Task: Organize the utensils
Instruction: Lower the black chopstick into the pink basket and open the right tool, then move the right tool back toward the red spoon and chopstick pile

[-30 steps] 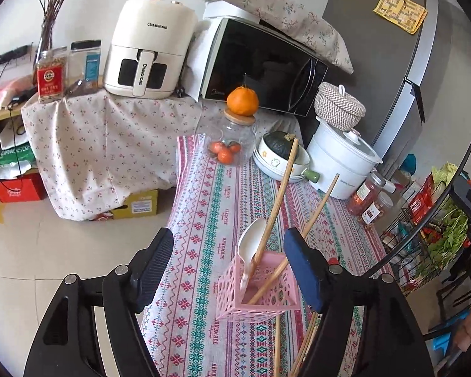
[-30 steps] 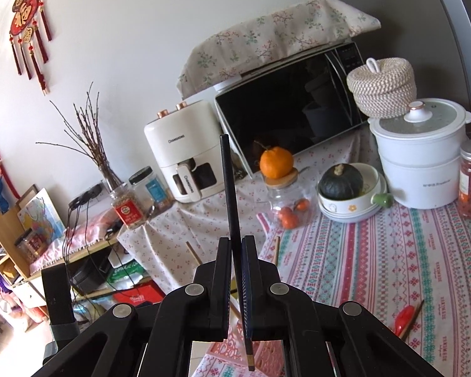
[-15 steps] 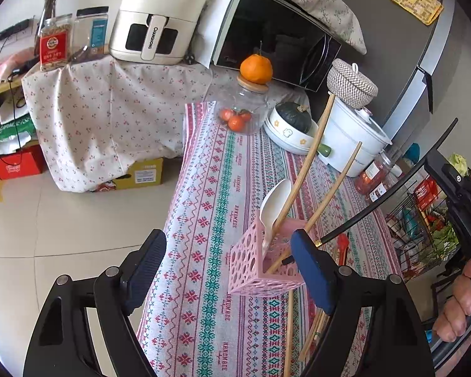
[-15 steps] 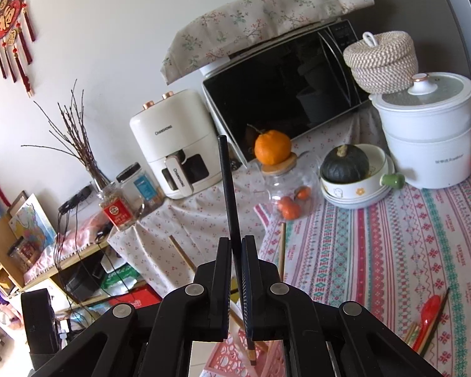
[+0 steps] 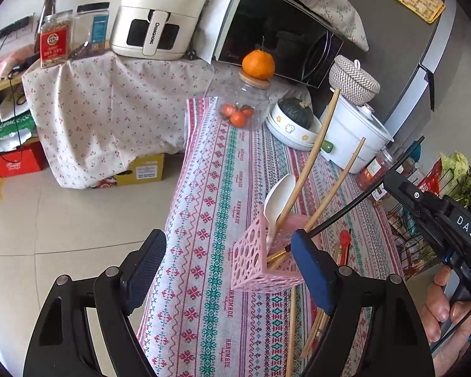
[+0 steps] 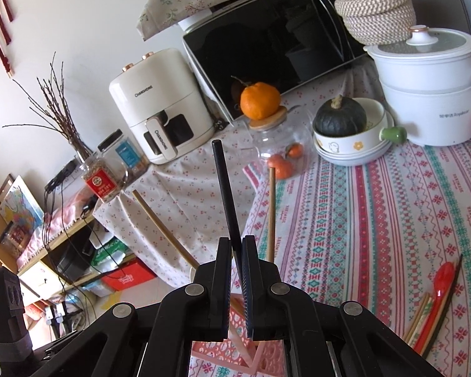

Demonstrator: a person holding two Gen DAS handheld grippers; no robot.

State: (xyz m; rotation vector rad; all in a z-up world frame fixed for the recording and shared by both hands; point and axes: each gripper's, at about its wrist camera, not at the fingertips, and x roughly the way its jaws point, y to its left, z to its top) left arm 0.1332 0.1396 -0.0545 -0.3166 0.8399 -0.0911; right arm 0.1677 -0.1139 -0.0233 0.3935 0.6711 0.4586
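Left gripper: black plastic frame, silver screws, dark blue ribbed pads. Right gripper: matching black frame, silver screws; its body is marked "DAS" in white.

Both wrist views look down from close above the counter — sharing the pink holder and microwave.

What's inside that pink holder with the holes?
The pink holder holds a white spoon and two wooden chopsticks, all leaning. A black chopstick reaches its opening. Their lower ends, and anything lying at the bottom, are hidden by its walls.
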